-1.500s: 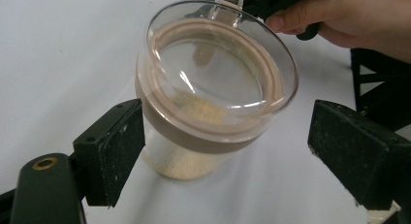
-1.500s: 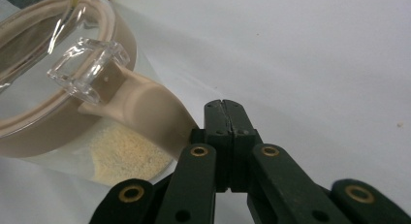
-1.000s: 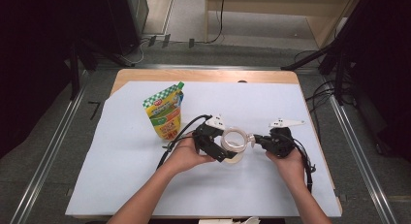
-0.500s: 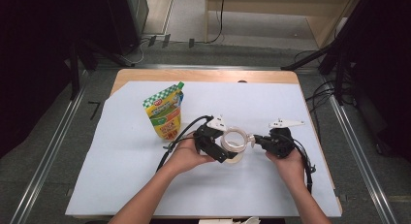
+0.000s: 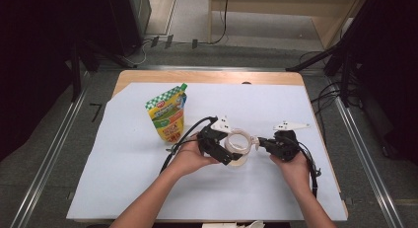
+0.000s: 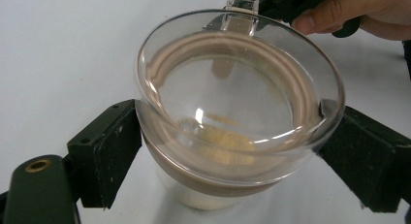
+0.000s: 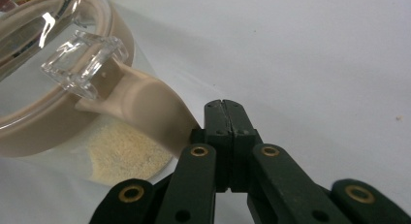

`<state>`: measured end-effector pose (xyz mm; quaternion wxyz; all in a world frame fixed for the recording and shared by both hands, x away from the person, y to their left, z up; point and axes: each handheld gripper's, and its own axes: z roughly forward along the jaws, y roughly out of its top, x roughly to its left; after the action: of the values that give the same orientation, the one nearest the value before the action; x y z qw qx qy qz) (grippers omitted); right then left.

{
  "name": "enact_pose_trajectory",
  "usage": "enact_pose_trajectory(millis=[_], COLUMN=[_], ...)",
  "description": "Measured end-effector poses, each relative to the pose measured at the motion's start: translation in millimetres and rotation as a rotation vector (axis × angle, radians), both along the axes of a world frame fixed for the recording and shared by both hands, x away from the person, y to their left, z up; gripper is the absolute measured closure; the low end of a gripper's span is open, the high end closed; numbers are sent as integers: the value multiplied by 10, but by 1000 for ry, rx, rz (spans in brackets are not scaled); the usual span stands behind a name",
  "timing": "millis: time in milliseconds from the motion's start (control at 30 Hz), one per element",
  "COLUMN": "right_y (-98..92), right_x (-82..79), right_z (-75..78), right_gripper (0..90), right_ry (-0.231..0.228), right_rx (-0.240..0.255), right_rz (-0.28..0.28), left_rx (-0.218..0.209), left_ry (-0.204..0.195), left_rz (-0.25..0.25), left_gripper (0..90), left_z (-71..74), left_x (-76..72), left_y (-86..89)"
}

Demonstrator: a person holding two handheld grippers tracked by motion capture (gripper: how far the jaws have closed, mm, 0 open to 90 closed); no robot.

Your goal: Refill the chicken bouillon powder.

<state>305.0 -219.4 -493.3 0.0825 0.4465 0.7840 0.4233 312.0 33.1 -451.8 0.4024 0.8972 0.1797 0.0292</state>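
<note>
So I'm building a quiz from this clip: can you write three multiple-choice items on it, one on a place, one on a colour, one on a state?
1. Where does the pouch stand?
A. left of the jar
B. right of the jar
C. inside the jar

2. What colour is the jar's rim band?
A. blue
B. beige
C. black

3. How are the right hand-held gripper's jaws?
A. wide open
B. shut together
C. around the pouch

Answers:
1 A: in the high view the pouch stands left of the jar.
2 B: the left gripper view shows a beige band under the clear lid.
3 B: in the right gripper view the jaws meet with no gap, beside the jar's beige tab.
</note>
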Motion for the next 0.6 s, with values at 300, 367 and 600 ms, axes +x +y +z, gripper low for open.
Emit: enact_pose_trajectory(millis=[300, 367, 600], right_y=[-4, -6, -6], right_x=[1, 0, -3], right_z=[-6, -6, -5], right_gripper=[900, 900, 900], right_ry=[1, 2, 1], right_rx=[6, 7, 5], right_rz=[0, -2, -1], left_rx=[24, 35, 29], left_ry=[-2, -13, -19], left_rz=[-12, -19, -23], left_gripper=[122, 122, 122], left_z=[66, 83, 132], left_x=[16, 17, 25], left_y=[-19, -29, -36])
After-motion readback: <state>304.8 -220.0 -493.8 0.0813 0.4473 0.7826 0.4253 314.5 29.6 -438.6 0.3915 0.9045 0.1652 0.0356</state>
